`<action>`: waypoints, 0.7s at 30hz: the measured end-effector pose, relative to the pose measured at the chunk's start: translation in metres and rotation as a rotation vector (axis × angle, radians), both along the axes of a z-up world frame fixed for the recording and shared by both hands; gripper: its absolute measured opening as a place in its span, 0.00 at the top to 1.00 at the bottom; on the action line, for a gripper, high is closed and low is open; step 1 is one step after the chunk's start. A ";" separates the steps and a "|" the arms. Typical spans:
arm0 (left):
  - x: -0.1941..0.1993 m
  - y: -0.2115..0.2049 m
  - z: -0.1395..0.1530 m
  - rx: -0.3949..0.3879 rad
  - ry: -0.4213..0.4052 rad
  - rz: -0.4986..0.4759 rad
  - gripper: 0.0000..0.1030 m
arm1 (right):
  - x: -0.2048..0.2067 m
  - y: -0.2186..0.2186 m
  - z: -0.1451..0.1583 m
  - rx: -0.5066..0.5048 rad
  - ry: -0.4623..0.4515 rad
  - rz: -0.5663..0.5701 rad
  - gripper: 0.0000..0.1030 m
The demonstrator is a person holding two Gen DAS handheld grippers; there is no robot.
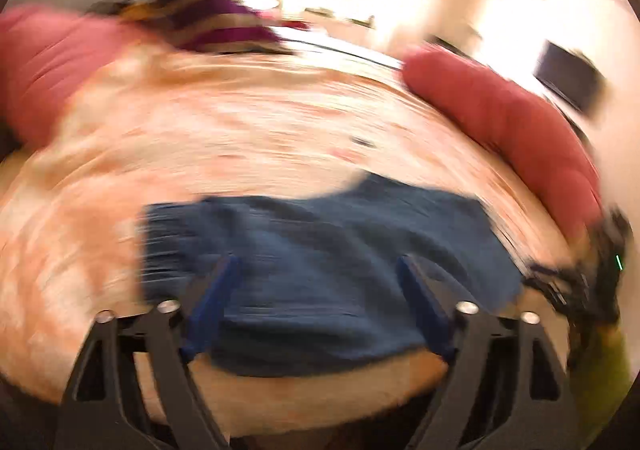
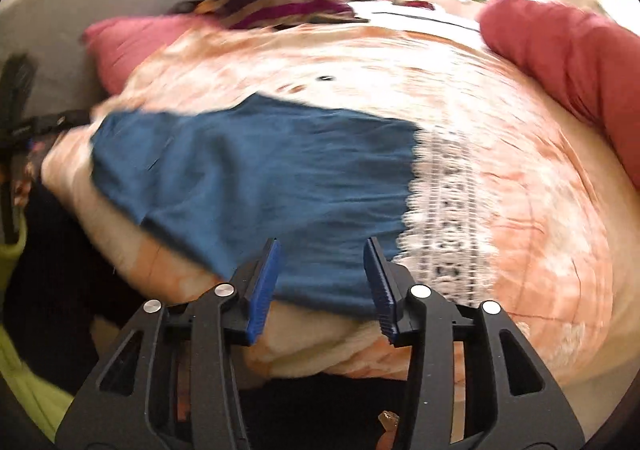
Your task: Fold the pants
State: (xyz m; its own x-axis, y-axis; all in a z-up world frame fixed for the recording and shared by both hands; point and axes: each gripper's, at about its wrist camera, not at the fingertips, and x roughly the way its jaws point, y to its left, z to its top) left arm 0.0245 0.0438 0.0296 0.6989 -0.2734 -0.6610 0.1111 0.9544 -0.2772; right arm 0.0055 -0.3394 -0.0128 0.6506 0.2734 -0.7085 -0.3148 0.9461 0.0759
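Note:
Blue pants (image 1: 320, 262) lie folded flat on a peach and white patterned bedspread (image 1: 240, 130), near its front edge. My left gripper (image 1: 318, 262) is open, its blue-padded fingers spread above the pants, holding nothing. In the right wrist view the pants (image 2: 256, 170) show a white lace trim (image 2: 444, 210) along their right edge. My right gripper (image 2: 322, 246) is open over the near edge of the pants, holding nothing. The right gripper also shows at the right edge of the left wrist view (image 1: 592, 274). Both views are motion-blurred.
Red pillows lie at the bed's far left (image 1: 44, 66) and right (image 1: 500, 118). A purple and tan striped cloth (image 2: 272, 0) lies at the far edge. A grey wall (image 2: 60, 10) is at the left. Yellow-green fabric (image 2: 16, 370) is at the lower left.

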 end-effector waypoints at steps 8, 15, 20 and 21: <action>0.020 0.036 -0.031 0.001 0.135 0.211 0.14 | 0.014 -0.007 -0.007 0.017 0.004 -0.053 0.46; 0.033 0.040 -0.051 0.025 0.168 0.213 0.49 | 0.024 -0.003 -0.018 -0.002 0.044 -0.068 0.41; 0.024 0.045 -0.044 0.070 0.147 0.199 0.56 | 0.027 -0.001 -0.029 -0.044 0.087 -0.081 0.39; 0.022 0.046 -0.042 0.107 0.134 0.210 0.56 | 0.026 -0.001 -0.031 -0.065 0.091 -0.086 0.39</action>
State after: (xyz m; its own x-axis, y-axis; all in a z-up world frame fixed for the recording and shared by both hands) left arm 0.0464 0.0896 -0.0123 0.6369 -0.0556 -0.7690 -0.1232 0.9772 -0.1728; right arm 0.0318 -0.3400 -0.0434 0.6022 0.1707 -0.7799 -0.2268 0.9732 0.0378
